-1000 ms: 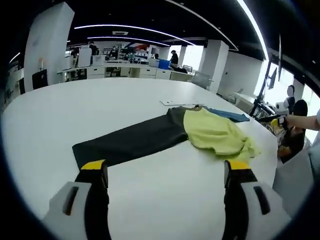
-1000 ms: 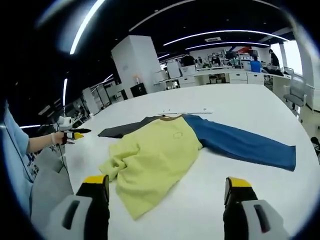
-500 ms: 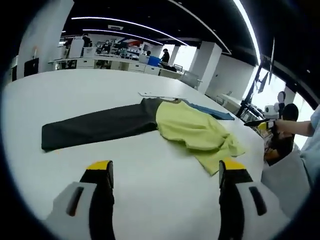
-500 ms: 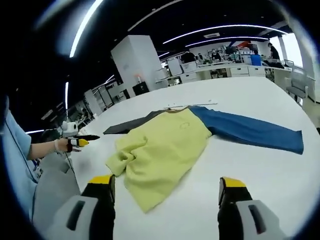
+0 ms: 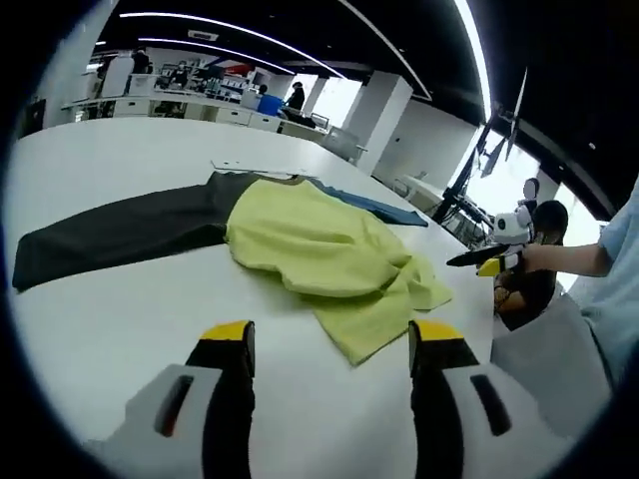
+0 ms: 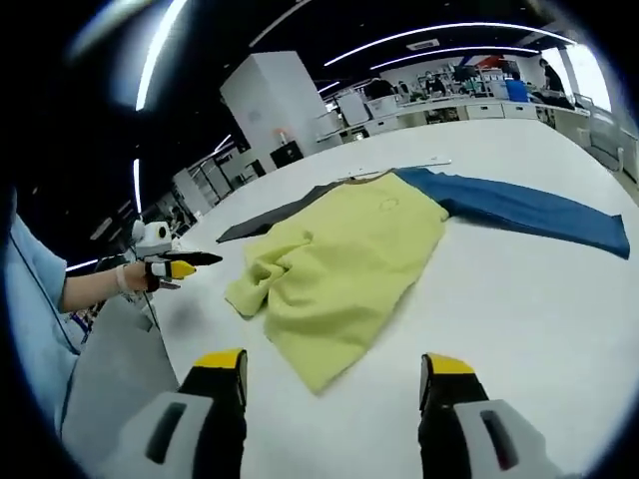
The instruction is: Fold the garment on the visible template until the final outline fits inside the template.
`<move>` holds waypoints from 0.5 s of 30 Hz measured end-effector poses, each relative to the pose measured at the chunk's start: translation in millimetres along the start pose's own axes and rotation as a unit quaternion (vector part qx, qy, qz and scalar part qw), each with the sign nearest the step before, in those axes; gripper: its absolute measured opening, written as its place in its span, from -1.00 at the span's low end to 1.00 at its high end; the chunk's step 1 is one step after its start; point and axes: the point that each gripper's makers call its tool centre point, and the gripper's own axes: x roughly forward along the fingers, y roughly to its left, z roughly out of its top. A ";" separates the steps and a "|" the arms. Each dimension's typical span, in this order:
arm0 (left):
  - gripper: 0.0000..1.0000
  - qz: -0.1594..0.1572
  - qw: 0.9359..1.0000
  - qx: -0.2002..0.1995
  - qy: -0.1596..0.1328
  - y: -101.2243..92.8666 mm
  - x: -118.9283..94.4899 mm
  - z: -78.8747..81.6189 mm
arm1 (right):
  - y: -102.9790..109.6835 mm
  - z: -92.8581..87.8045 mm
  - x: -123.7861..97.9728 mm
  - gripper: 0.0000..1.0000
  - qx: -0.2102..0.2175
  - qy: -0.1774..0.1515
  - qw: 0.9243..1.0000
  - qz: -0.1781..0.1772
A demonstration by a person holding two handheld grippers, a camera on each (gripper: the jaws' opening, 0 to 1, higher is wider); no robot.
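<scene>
Both my grippers hover low over the white table [image 5: 120, 329], aimed at the garment [image 5: 319, 249] — left gripper [image 5: 331, 344] near its rumpled yellow hem, right gripper [image 6: 332, 371] just short of that same hem corner. Its dark sleeve [image 5: 110, 235] and blue sleeve [image 6: 529, 205] lie spread flat to either side. Desks [image 5: 190, 100] line the far wall. Jaws on both are wide apart, holding nothing, touching nothing.

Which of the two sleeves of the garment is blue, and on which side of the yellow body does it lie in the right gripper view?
The blue sleeve lies right of the yellow body; the dark grey sleeve runs left.
</scene>
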 end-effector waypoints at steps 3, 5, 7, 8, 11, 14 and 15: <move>-0.03 -0.005 1.000 -0.002 0.008 -8.0 7.9 -6.4 | 4.2 -5.7 4.5 0.17 0.022 0.006 1.000 0.001; -0.10 -0.010 1.000 -0.012 0.013 -11.9 12.9 -10.7 | 9.3 -7.7 6.6 0.13 0.020 0.008 1.000 0.015; -0.15 -0.008 1.000 -0.017 0.023 -13.4 18.2 -15.4 | 9.5 -12.3 9.5 0.08 0.012 0.018 1.000 0.012; -0.18 -0.006 0.999 -0.016 0.028 -13.0 19.8 -17.3 | 9.3 -13.7 10.6 0.04 0.011 0.021 1.000 0.011; -0.30 -0.003 0.999 -0.021 0.031 -14.2 24.9 -18.4 | 13.0 -14.2 14.5 0.00 0.027 0.020 0.999 0.020; -0.35 0.000 0.999 -0.037 0.035 -14.0 28.6 -21.0 | 14.1 -14.7 17.0 -0.09 0.025 0.021 0.999 0.020; -0.37 0.002 0.999 -0.040 0.036 -12.9 29.6 -22.0 | 14.3 -14.9 18.2 -0.10 0.025 0.021 0.999 0.021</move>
